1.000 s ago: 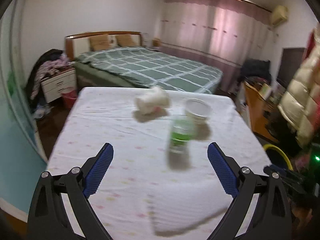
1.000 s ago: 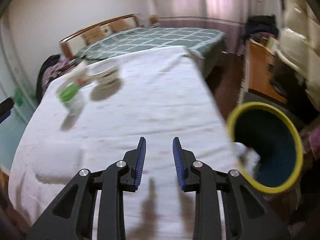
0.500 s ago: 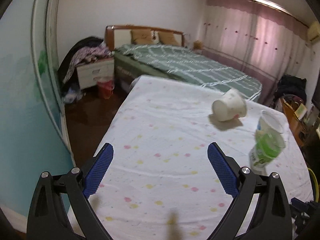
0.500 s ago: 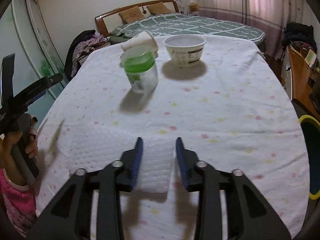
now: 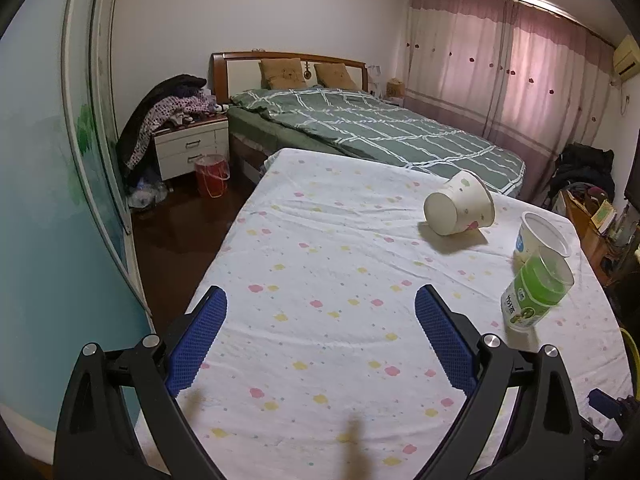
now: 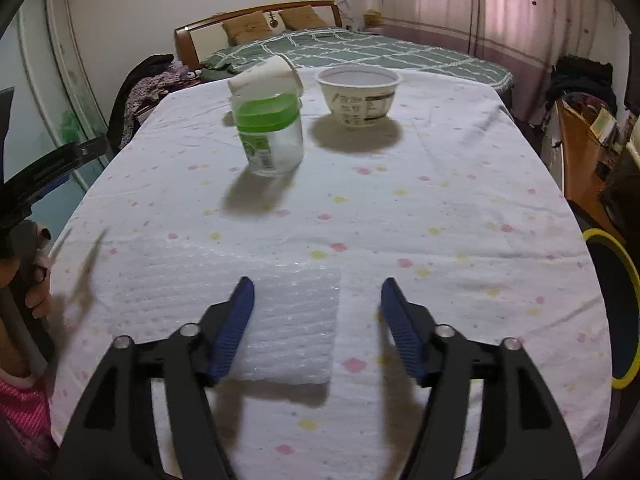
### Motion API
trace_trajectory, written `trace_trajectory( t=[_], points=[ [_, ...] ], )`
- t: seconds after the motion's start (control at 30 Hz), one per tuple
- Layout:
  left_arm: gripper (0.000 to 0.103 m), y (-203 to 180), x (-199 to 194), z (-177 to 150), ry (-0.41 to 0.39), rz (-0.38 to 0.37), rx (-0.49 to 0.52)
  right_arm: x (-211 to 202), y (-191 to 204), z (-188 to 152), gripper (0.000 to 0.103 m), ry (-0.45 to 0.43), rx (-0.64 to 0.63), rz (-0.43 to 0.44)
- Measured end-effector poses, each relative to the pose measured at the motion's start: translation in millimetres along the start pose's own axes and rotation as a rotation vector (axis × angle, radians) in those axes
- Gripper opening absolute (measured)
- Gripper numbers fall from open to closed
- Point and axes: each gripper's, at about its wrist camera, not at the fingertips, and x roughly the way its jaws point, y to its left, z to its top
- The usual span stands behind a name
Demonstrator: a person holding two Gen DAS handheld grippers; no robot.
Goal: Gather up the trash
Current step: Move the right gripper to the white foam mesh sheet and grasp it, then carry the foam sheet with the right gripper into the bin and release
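Note:
A clear plastic cup with a green band (image 6: 269,132) (image 5: 536,294) stands on the dotted white tablecloth (image 6: 440,208). Behind it are an upright white tub (image 6: 359,94) (image 5: 540,242) and a paper cup lying on its side (image 5: 460,208) (image 6: 266,74). A white foam sheet (image 6: 192,284) lies flat near the front edge. My right gripper (image 6: 317,285) hovers over the sheet's right end, its jaws opening and its pads pressing on nothing. My left gripper (image 5: 320,296) stands open over bare cloth, left of the cups. A yellow-rimmed bin (image 6: 612,308) stands beside the table at the right.
A bed with a green checked quilt (image 5: 380,128) lies beyond the table. A nightstand (image 5: 192,152) and a red bucket (image 5: 212,176) stand at the left, and a wooden desk (image 6: 580,152) at the right. A person's hand (image 6: 36,280) holds the left gripper's handle at the table's left edge.
The right gripper swung from the bin to above the foam sheet and its jaws spread much wider. The left gripper swung leftward, so the cups now sit at its right.

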Motion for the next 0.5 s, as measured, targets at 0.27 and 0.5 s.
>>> trace_trajectory(
  t=[0.27,0.5],
  points=[
    [0.094,-5.7,-0.4,-1.6,0.001,0.006,0.026,-6.3,9.1,-1.1,0.016,-0.029,-0.033,0.012],
    [0.094,-6.7,-0.6,-1.5,-0.001,0.004,0.027,-17.8,-21.8,5.1,0.007,-0.059,0.041,-0.002]
  ],
)
